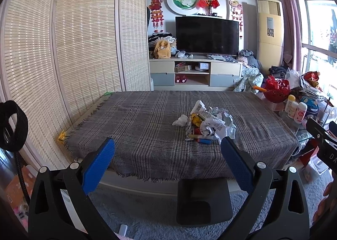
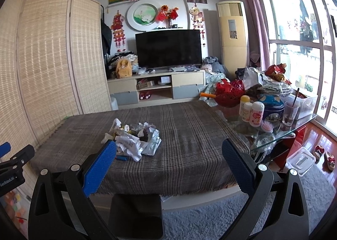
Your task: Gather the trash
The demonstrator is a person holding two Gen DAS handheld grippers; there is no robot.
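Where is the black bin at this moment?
The black bin stands on the floor against the near edge of the table. In both wrist views it shows low, just below the trash pile.

crumpled paper trash (image 1: 207,123), woven plaid tablecloth (image 1: 147,126)

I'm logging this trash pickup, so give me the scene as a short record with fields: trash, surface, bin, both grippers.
trash: one pile of crumpled paper and wrappers, plus a white wad just left of it
surface: plaid cloth on the table
bin: black bin on the floor below the near table edge
left gripper: open, empty, short of the pile
right gripper: open, empty, short of the pile
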